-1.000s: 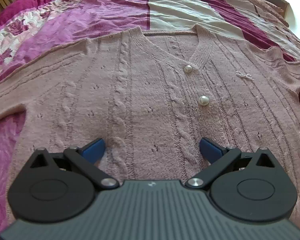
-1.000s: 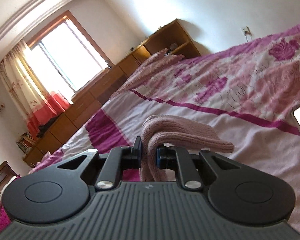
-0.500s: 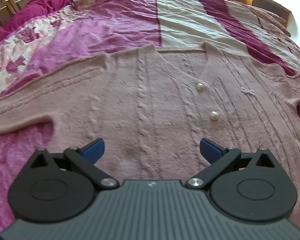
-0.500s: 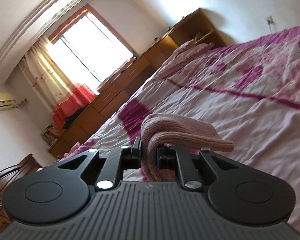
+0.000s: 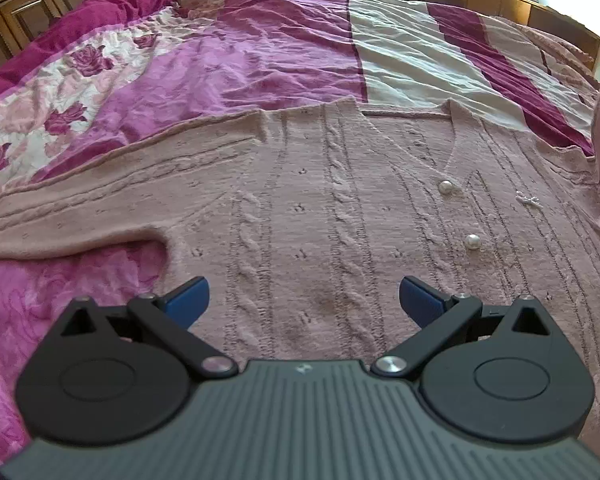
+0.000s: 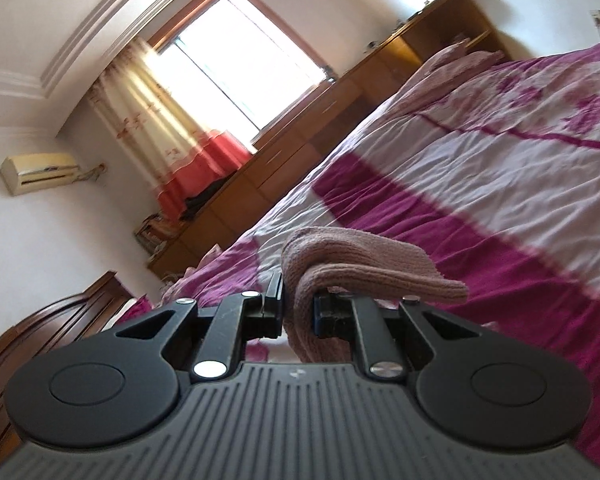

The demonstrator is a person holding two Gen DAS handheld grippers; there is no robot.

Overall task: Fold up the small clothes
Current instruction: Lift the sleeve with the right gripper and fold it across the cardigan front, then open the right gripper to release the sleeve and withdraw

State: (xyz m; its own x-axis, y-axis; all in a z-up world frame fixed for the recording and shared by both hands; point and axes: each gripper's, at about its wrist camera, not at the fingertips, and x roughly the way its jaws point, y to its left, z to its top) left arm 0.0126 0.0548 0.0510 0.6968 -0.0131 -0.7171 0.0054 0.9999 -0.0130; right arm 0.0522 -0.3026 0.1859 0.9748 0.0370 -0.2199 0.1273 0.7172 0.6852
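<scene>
We're mid sleeve-fold: right gripper (image 6: pixel 298 312) clamps the cardigan (image 5: pixel 320 216) sleeve (image 6: pixel 364 264) at lower center, left gripper (image 5: pixel 302 298) hangs open over the body; next, lay it across.

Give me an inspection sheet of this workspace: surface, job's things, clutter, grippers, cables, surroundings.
Surface: bed with a magenta, pink and white floral bedspread, wrinkled.
Job's things: pink cable-knit cardigan spread flat, front up, pearl buttons showing; one sleeve lies out to the left of the left wrist view. The sleeve cuff on the other side is lifted off the bed.
Clutter: nothing seen on the bed besides the cardigan.
Grippers: left gripper open above the cardigan's lower front, holding nothing; right gripper shut on the sleeve cuff.
Cables: nothing seen.
Surroundings: window with curtain, wooden cabinets, wall air conditioner, dark wooden headboard.
</scene>
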